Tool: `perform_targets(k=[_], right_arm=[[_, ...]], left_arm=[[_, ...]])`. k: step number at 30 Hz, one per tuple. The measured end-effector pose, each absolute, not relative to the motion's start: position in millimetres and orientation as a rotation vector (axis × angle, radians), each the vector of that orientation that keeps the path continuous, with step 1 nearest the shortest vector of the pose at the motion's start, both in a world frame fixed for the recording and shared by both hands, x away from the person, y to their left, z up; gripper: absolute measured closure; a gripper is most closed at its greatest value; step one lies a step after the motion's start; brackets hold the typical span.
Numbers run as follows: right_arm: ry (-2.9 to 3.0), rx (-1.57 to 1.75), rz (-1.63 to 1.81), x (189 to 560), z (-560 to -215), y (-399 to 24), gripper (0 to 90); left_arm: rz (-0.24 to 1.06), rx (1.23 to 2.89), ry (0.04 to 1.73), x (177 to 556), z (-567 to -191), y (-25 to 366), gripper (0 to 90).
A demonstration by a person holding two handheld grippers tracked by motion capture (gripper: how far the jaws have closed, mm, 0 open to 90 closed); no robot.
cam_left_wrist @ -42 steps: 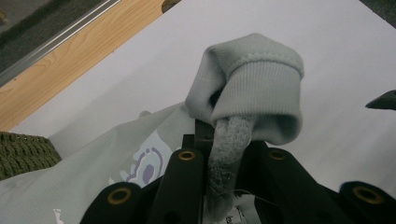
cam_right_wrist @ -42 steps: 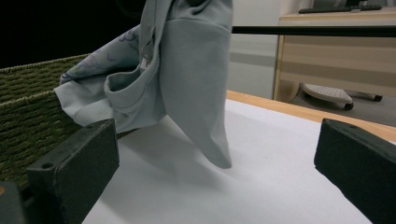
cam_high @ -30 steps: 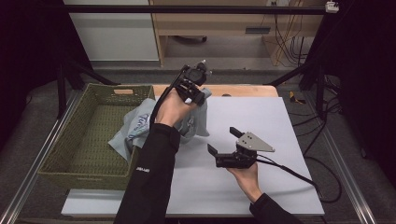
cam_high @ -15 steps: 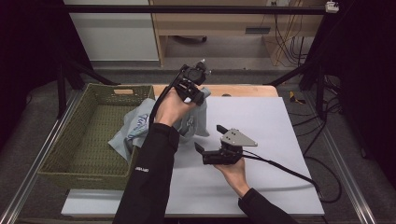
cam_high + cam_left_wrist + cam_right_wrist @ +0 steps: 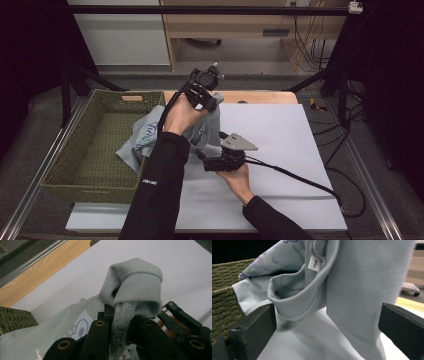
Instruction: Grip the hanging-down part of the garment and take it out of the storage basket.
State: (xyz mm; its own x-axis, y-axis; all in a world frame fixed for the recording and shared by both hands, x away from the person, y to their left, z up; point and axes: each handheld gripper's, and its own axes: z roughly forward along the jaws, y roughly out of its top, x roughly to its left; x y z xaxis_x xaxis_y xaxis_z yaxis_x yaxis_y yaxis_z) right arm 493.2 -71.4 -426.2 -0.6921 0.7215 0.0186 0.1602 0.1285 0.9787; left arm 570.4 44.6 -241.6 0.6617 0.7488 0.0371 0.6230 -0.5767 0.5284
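A pale blue-grey garment [image 5: 140, 137] with a purple print hangs from my left gripper [image 5: 209, 100], which is raised over the table's far middle. In the left gripper view my left gripper [image 5: 122, 315] is shut on a ribbed, folded edge of the garment [image 5: 135, 282]. My right gripper [image 5: 210, 146] lies low on the white table, pointing left into the hanging cloth. In the right gripper view my right gripper [image 5: 327, 327] is open wide, and the garment's collar [image 5: 302, 302] with its label and a hanging fold lie between the jaws.
A green woven basket [image 5: 65, 170] stands at the table's left, with part of the garment draped over its near-right rim. White table surface [image 5: 290, 135] stretches to the right. A cable [image 5: 300, 175] trails from the right gripper toward the right edge.
My right gripper has slid left across the table until its open jaws straddle the hanging cloth. The left gripper has held its place, still shut on the garment.
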Motion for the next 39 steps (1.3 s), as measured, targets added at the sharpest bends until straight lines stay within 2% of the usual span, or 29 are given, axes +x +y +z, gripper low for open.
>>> perform_targets(k=[9, 12, 13, 14, 16, 17, 18, 19, 22, 23, 24, 25, 27, 28, 29, 39], right_arm=[[1.961, 0.866, 1.596, 505, -430, -48, 2.8], [1.957, 0.864, 1.595, 508, -431, -42, 6.0], [1.967, 0.884, 1.59, 510, -431, -40, 8.4], [1.969, 0.873, 1.595, 514, -432, -40, 14.8], [1.987, 0.883, 1.577, 514, -431, -41, 17.7], [1.975, 0.893, 1.603, 516, -431, -39, 22.4], [1.983, 0.88, 1.593, 517, -429, -40, 32.1], [1.978, 0.885, 1.587, 518, -429, -40, 37.6], [1.986, 0.894, 1.571, 519, -427, -41, 52.2], [1.986, 0.894, 1.571, 519, -427, -41, 52.2], [1.989, 0.895, 1.569, 519, -427, -42, 56.8], [2.004, 0.896, 1.562, 518, -427, -43, 66.9], [2.0, 0.907, 1.569, 518, -427, -42, 74.8], [2.0, 0.907, 1.569, 518, -427, -42, 74.8], [1.997, 0.907, 1.569, 517, -426, -42, 78.9], [2.004, 0.892, 1.58, 505, -421, -58, 82.2]], left_arm=[[0.363, 2.404, 1.063, 569, -240, 44, 82.1], [0.364, 2.405, 1.062, 568, -240, 45, 82.2], [0.365, 2.405, 1.061, 568, -240, 45, 82.2], [0.367, 2.405, 1.065, 568, -240, 45, 82.1], [0.367, 2.405, 1.064, 568, -240, 44, 82.1], [0.367, 2.407, 1.061, 567, -239, 44, 82.1], [0.368, 2.408, 1.06, 567, -239, 44, 82.1], [0.37, 2.407, 1.058, 567, -239, 44, 82.2], [0.372, 2.404, 1.061, 566, -238, 45, 82.2], [0.372, 2.404, 1.061, 566, -238, 45, 82.2], [0.373, 2.404, 1.061, 566, -238, 46, 82.2], [0.375, 2.405, 1.067, 566, -238, 46, 82.2], [0.376, 2.407, 1.066, 566, -238, 45, 82.2], [0.376, 2.407, 1.066, 566, -238, 45, 82.2], [0.376, 2.411, 1.06, 565, -238, 44, 82.1], [0.379, 2.396, 1.06, 565, -236, 49, 82.2]])
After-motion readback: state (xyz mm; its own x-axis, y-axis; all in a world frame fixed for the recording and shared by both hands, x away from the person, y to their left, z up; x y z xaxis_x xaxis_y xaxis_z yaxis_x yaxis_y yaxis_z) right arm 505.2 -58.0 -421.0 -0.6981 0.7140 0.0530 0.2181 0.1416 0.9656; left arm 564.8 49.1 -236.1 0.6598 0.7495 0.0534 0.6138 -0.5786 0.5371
